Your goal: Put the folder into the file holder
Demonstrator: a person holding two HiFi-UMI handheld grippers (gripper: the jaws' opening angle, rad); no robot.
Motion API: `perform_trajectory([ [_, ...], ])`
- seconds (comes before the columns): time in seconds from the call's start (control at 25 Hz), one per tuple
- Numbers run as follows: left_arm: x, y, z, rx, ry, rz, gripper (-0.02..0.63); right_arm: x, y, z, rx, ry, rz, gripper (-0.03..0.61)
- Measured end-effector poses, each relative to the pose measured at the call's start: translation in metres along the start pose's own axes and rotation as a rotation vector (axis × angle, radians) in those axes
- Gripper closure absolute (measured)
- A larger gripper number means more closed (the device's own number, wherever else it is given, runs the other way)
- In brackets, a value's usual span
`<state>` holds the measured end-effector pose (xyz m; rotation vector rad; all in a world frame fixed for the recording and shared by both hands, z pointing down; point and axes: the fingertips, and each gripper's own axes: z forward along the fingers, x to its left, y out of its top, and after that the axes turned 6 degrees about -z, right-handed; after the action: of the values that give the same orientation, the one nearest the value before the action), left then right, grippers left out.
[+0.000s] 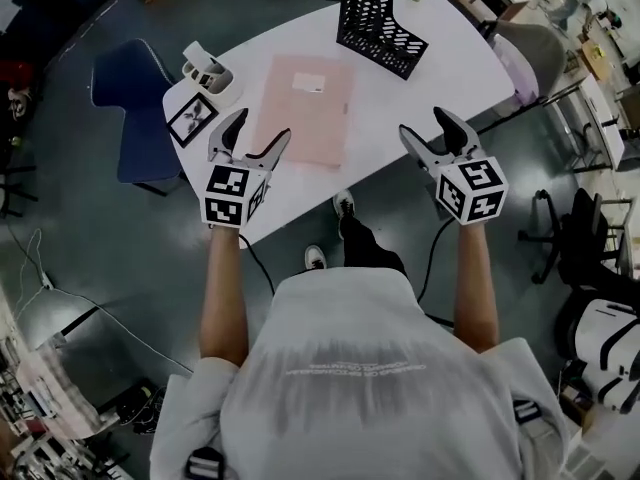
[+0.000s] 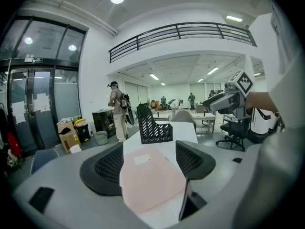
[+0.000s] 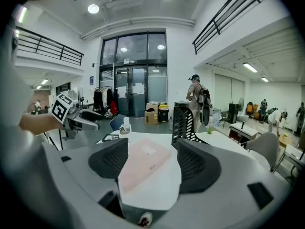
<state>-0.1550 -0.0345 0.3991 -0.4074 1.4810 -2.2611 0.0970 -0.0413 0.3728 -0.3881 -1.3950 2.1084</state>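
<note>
Left gripper (image 1: 262,128), right gripper (image 1: 424,123): mesh-textured black jaws wide apart, nothing between. Flat pink rectangular folder (image 1: 305,108) lies ahead on smooth white table (image 1: 440,68), nearer the left. Black perforated file holder (image 1: 378,23) upright beyond.

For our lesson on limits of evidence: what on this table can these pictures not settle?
- Label print on the pink folder: too small, every view.
- Folder's near left corner, head view: under the left tool.
- Base of the black file holder, right gripper view: behind the right tool's jaw.
- Subject of the framed picture, head view: too small.
</note>
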Motion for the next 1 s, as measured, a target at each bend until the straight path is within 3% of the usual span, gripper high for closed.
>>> perform_trajectory([
  [0.52,0.076,-0.036,0.108,0.162,0.079,-0.134,0.265,-0.035,-0.038,0.164,0.116,0.238,0.127,0.229],
  [1.0,0.086,-0.094,0.176,0.348,0.026,-0.301,0.242,-0.02,-0.106,0.242,0.243,0.398,0.306,0.204],
])
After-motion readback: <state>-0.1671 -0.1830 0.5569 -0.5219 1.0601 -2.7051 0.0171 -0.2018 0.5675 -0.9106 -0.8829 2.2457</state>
